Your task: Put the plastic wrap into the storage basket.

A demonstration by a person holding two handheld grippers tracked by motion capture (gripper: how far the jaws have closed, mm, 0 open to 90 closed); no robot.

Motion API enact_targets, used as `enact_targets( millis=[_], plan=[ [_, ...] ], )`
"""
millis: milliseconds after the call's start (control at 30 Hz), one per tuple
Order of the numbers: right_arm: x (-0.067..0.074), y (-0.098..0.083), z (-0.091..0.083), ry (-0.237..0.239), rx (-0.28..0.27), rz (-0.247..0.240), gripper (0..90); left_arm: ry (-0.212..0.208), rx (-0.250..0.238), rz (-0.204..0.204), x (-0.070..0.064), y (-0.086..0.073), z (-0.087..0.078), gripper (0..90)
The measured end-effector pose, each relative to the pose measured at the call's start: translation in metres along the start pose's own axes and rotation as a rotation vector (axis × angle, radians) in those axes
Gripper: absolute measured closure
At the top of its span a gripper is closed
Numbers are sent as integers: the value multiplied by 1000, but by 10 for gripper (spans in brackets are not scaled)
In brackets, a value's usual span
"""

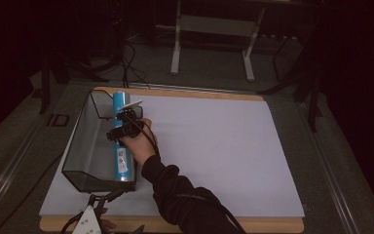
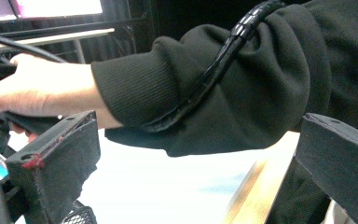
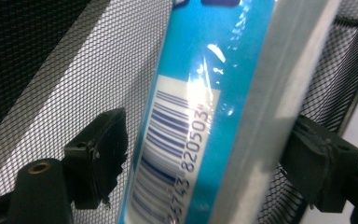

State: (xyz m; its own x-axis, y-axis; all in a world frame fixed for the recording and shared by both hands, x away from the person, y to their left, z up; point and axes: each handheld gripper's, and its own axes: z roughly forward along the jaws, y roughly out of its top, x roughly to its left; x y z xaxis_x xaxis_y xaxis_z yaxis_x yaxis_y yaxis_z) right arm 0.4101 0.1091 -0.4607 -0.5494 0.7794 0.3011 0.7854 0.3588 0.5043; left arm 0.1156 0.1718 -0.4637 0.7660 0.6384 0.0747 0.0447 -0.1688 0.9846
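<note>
Tube betw. right claw jaws, in basket.

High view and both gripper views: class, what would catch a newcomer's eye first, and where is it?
The bright blue tube lies along the right side of the black mesh basket at the table's left. The right gripper sits over it, one jaw on each side of its barcode. The left gripper waits open at the near edge.

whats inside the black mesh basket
A long blue box with a barcode label lies along the mesh basket's right wall, the right gripper straddling it. The rest looks empty; the floor under the box is hidden.
</note>
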Motion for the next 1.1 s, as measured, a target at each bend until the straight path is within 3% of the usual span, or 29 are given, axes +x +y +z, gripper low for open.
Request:
enact_targets(
  millis=[33,67,100,167,300,667,833,933,1100],
  plan=[
    [-2,0,-9,-2,-27,-32,175,0,0,0,0,0,0,7],
    [-2,0,-9,-2,-27,-32,175,-1,0,-1,0,0,0,7],
    [-4,-1,-19,1,-64,-48,175,-1,1,-2,0,0,0,7],
    [-5,-1,-23,7,-73,-53,174,-2,2,-5,1,0,1,7],
    [-10,-6,-42,16,-122,-111,151,-2,7,-5,0,0,2,7],
    [-38,-32,-77,62,-143,-186,151,-3,18,-5,0,-1,5,6],
    [-51,-45,-89,67,-158,-169,151,-9,27,-1,0,-1,8,6],
    [-61,-52,-94,101,-172,-156,143,-9,31,0,0,-1,9,6],
    [-76,-67,-108,111,-176,-164,133,-4,40,2,0,-1,10,7]
  ],
)
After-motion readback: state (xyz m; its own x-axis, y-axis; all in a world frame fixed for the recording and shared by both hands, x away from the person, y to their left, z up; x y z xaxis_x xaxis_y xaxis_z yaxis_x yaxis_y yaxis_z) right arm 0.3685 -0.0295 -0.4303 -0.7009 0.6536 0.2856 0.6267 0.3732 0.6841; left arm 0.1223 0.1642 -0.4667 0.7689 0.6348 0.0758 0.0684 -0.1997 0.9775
